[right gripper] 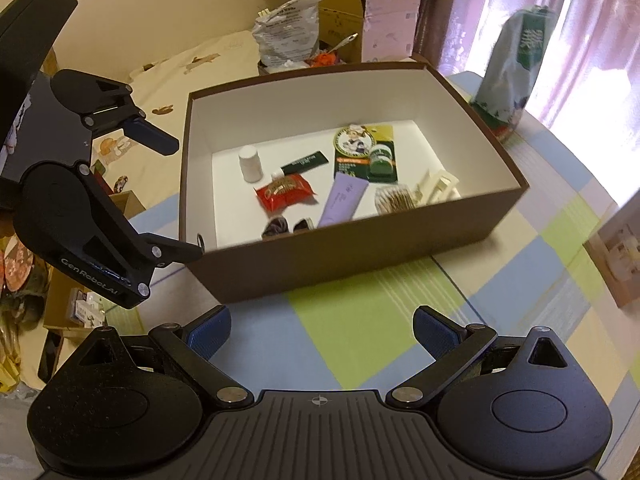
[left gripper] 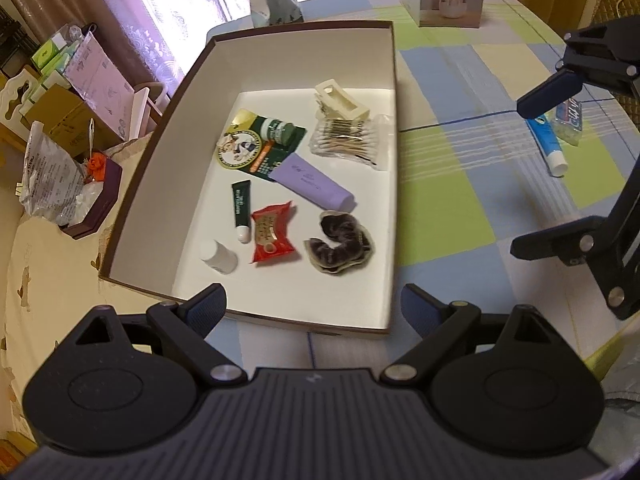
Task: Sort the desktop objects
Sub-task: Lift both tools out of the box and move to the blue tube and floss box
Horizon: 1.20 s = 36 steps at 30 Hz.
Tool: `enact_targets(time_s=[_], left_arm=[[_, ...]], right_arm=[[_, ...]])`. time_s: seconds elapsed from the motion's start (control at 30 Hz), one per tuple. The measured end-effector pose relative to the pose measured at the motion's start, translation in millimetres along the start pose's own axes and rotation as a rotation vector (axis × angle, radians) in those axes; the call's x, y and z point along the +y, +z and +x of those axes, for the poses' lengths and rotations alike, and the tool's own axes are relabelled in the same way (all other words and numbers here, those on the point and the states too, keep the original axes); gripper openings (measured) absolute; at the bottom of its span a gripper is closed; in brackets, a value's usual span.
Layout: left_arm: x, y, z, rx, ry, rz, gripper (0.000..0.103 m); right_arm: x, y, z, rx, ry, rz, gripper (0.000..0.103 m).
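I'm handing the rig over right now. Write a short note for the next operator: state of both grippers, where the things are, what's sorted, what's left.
Left hand-held gripper: open, empty, at the near edge of the box.
Right hand-held gripper: open, empty, over the tablecloth short of the box.
Already in the box: hair clip, cotton swabs, green carded jar, purple tube, green tube, red packet, scrunchie, white bottle.
Left: blue toothpaste tube and a small packet beside it lie on the tablecloth right of the box, near the right gripper.
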State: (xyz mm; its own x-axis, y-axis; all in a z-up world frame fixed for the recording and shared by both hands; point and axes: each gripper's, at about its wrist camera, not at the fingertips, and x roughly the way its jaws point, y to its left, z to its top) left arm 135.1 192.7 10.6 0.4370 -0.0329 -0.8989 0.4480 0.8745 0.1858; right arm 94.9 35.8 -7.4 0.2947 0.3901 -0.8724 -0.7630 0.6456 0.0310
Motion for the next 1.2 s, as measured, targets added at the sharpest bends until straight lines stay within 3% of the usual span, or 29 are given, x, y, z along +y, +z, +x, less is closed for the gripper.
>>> enact_targets(time_s=[0.57, 0.87, 1.2], left_arm=[[-67.9, 5.4, -4.6, -0.009, -0.035, 0.005, 0.092], [-114.9, 12.9, 6.1, -0.025, -0.051, 0.041, 0.092], [-164.5, 24.8, 27.4, -0.039, -0.152, 0.055, 0.092]], right_arm=[[-33.6, -73.3, -33.1, 0.000, -0.026, 0.110, 0.102], [-72.6, -133.3, -53.3, 0.006, -0.135, 0.301, 0.102], [-113.3, -196.4, -69.0, 0.016, -0.249, 0.539, 0.102]])
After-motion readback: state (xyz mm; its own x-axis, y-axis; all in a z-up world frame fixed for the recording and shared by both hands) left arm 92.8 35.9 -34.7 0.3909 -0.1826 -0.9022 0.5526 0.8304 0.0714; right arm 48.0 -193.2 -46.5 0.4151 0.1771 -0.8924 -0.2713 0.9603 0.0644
